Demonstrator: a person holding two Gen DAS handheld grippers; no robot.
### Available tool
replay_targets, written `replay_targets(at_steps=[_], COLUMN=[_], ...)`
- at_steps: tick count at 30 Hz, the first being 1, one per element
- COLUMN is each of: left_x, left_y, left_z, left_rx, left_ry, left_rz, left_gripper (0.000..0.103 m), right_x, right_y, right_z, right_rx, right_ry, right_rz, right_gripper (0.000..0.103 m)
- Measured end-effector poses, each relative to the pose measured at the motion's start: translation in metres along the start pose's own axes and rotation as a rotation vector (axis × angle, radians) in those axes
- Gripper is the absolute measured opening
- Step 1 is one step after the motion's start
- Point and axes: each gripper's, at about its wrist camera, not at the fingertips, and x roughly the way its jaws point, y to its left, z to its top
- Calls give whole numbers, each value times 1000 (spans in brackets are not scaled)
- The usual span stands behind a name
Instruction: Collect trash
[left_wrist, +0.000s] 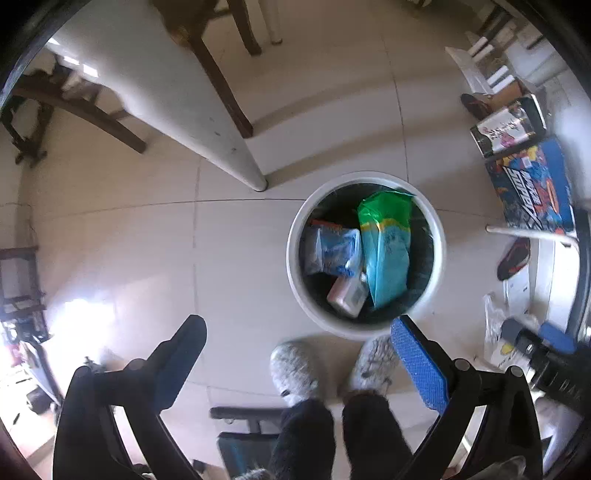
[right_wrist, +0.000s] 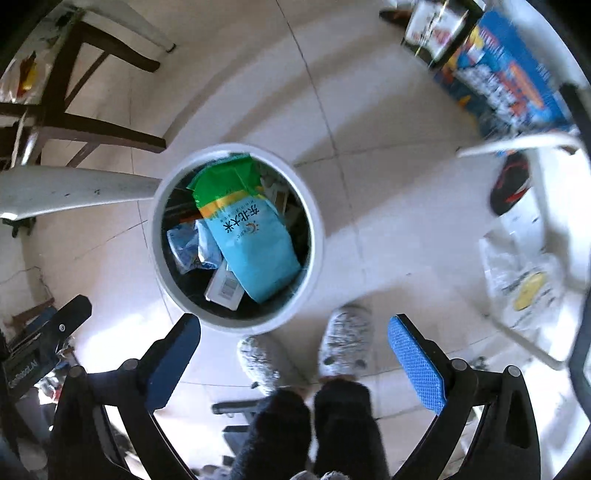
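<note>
A white round trash bin (left_wrist: 295, 236) with a dark liner stands on the tiled floor. It holds a green and light-blue rice bag (left_wrist: 388, 251), a clear blue plastic pack (left_wrist: 332, 251) and a small white box (left_wrist: 347, 295). The bin (right_wrist: 316, 236) and the rice bag (right_wrist: 251, 240) also show in the right wrist view. My left gripper (left_wrist: 299, 332) is open and empty, above the floor just in front of the bin. My right gripper (right_wrist: 295, 332) is open and empty, above the bin's near rim.
The person's grey slippers (left_wrist: 295, 365) stand next to the bin. A white table leg (left_wrist: 221, 147) and dark wooden chairs (left_wrist: 229, 85) are at the left and back. Boxes (left_wrist: 532, 184), a shoe (left_wrist: 513, 258) and a plastic bag (right_wrist: 524, 280) lie at the right.
</note>
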Motion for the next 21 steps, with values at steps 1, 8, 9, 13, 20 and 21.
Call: replay_targets(at_steps=[1, 8, 9, 13, 20, 21], left_x=[-10, -132, -145, -212, -302, -312], left_y=[-2, 3, 3, 8, 12, 13], left_z=[-4, -45, -49, -67, -95, -98], left_rx=[3, 3, 0, -15, -13, -13], left_ry=[-3, -59, -65, -104, -171, -176], left_rz=[3, -13, -14, -33, -123, -141], left_gripper=[102, 102, 102, 102, 102, 102], right_x=[-18, -146, -162, -241, -360, -373], right_y=[1, 9, 10, 18, 22, 23], right_z=[-4, -45, -51, -82, -130, -135], right_rx=[-9, -48, -53, -80, -91, -96], right_ry=[-19, -107, -111, -144, -197, -202], right_rz=[-17, -50, -44, -17, 63, 74], right_gripper=[103, 103, 103, 103, 103, 103])
